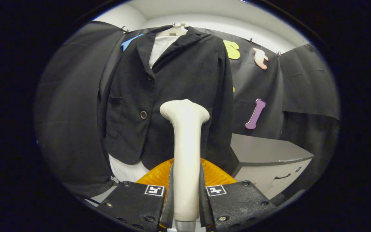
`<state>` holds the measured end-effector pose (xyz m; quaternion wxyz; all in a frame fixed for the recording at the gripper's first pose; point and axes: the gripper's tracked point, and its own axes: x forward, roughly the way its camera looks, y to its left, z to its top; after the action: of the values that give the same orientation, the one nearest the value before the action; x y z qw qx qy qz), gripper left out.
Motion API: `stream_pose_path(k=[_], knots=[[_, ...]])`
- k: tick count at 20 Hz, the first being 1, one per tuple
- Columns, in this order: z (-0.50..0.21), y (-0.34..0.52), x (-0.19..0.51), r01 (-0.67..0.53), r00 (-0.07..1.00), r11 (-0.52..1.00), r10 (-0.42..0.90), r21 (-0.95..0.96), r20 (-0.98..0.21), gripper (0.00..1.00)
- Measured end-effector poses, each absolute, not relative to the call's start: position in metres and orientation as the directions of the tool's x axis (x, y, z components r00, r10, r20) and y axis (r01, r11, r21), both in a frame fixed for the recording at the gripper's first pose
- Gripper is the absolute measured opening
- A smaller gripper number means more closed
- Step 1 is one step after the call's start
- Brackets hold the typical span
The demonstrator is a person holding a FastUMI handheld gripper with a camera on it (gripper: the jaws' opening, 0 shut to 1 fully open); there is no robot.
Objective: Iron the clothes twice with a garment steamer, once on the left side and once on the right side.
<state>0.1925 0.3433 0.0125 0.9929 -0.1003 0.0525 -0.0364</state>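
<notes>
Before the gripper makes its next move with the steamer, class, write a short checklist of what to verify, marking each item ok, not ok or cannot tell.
1. Grip: gripper has both fingers pressed on the steamer handle. Ok.
2. Steamer upright, head toward the jacket. Ok.
3. Jacket hanging on its hanger, front facing the steamer. Ok.
4. Steamer head touching the fabric. Cannot tell; depth is unclear.
5. Steam coming out. Cannot tell; none visible.
6. Grey cabinet, beside the jacket, stands apart from the steamer. Ok.
</notes>
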Motion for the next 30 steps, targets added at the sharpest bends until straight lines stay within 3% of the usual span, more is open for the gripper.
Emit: stream_pose_path(k=[22, 27, 30], knots=[[-0.131, 0.351, 0.164, 0.014, 0.903, 0.968, -0.12, -0.251, -0.413, 0.34], [-0.129, 0.361, 0.13, 0.015, 0.894, 0.968, -0.125, -0.249, -0.43, 0.34], [-0.091, 0.37, 0.109, 0.019, 0.923, 0.974, -0.104, -0.226, -0.371, 0.34]])
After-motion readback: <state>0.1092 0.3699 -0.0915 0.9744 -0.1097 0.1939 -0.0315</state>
